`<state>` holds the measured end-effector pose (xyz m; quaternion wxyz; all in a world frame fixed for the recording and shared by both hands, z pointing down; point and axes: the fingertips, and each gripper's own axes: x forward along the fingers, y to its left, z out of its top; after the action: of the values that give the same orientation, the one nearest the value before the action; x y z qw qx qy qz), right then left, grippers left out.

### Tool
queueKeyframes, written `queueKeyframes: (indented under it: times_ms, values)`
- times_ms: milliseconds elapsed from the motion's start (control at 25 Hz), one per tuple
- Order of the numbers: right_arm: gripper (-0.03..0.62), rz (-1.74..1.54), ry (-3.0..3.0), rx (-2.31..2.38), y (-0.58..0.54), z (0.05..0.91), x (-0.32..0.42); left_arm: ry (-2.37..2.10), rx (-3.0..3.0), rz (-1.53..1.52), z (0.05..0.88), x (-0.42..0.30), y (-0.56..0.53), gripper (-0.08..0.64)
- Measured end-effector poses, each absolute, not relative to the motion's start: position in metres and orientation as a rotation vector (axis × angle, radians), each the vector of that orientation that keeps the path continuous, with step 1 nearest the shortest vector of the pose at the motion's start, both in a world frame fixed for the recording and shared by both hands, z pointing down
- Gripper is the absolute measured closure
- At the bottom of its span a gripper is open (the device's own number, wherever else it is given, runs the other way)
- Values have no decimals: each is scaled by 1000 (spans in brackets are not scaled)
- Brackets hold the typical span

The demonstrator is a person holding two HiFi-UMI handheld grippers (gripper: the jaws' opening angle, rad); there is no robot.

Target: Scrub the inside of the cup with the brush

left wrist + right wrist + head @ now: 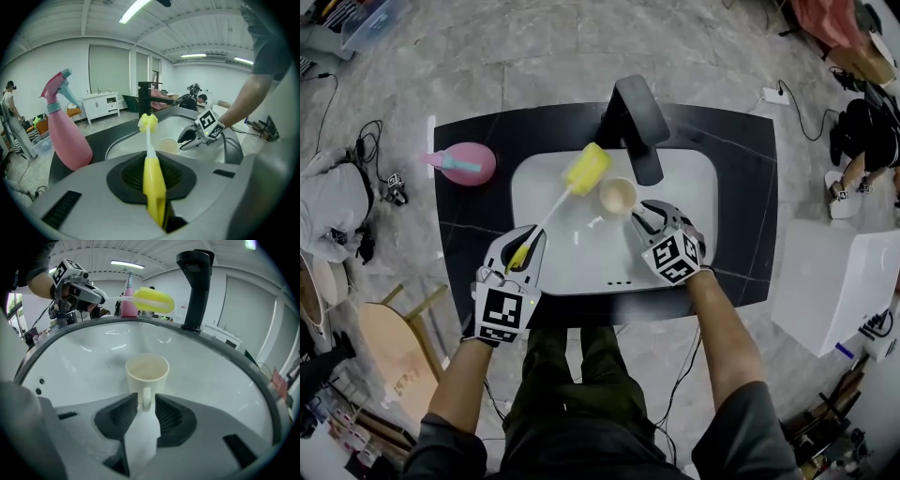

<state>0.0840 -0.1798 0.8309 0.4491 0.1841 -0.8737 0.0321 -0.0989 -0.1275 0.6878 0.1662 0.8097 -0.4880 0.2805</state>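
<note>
black counter (741, 187): pink spray bottle (469, 164) beside sink (534, 234), faucet (637, 122) overhanging near cup (617, 197)

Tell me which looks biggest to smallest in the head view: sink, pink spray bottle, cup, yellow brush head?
1. sink
2. pink spray bottle
3. yellow brush head and cup look nearly alike; the brush head is held up nearer the camera, so I won't rank them.

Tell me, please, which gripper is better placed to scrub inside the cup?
Left: the left gripper holds the brush, its head near the cup; the right gripper grips the cup's handle.
</note>
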Motion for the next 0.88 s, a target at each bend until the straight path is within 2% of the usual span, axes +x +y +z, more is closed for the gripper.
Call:
queueKeyframes:
  times_ms: [720,800,880]
  values:
    - [491,29,-2183,407,-185,854,74,-1381,2290,833,704,-103,-124,529]
    - [534,21,-2205,413,-185,850,73,-1378,2288,839,706,-103,-123,529]
    - [541,20,-2235,424,-185,843,71,-1378,2287,844,706,-104,-123,529]
